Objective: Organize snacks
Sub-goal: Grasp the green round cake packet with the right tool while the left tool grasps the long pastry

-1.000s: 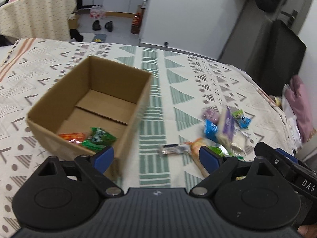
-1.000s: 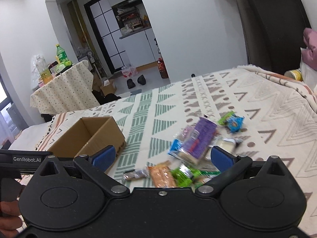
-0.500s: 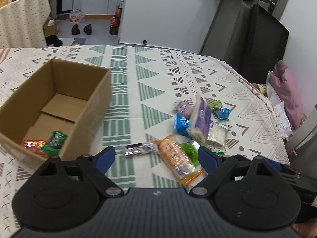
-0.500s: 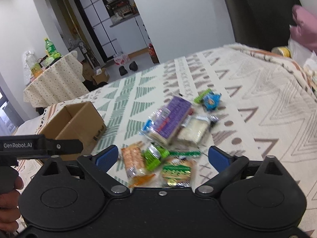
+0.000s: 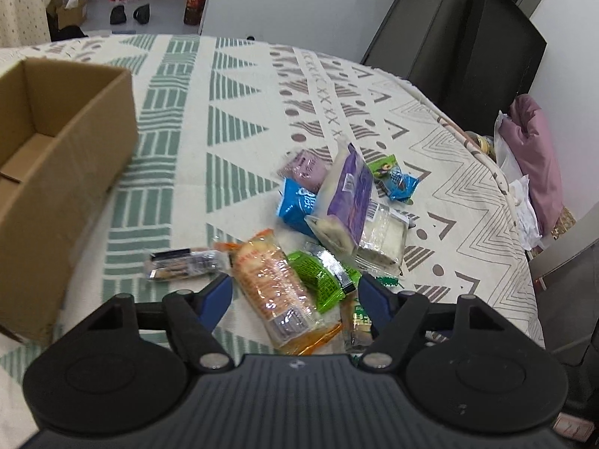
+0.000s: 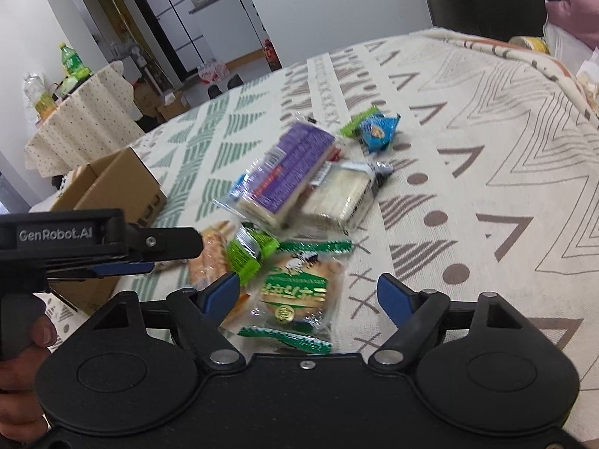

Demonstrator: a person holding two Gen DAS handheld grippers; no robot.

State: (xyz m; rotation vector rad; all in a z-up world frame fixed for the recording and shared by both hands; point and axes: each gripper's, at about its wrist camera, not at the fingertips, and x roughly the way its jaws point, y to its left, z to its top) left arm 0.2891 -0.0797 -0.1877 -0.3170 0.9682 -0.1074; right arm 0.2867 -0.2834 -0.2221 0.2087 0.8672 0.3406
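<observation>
A pile of snack packets lies on the patterned tablecloth. My left gripper (image 5: 295, 293) is open, its fingers on either side of an orange cracker pack (image 5: 277, 284) and a bright green packet (image 5: 318, 275). A purple pack (image 5: 350, 198), a blue packet (image 5: 297, 204) and a dark bar (image 5: 181, 263) lie beyond. My right gripper (image 6: 309, 292) is open above a green-and-white biscuit packet (image 6: 297, 292). The purple pack (image 6: 288, 166) and a blue-green candy (image 6: 376, 129) sit farther off. The cardboard box (image 5: 45, 157) stands at the left.
The left gripper's body (image 6: 93, 243) and the hand holding it fill the left of the right wrist view, in front of the box (image 6: 112, 191). A dark chair (image 5: 483, 60) and pink cloth (image 5: 535, 157) border the table's far right edge. A second clothed table (image 6: 78, 116) stands behind.
Both grippers have swung right and dropped toward the snack pile. The box has slid to the left edge of the left wrist view, and the packets now lie between the fingers.
</observation>
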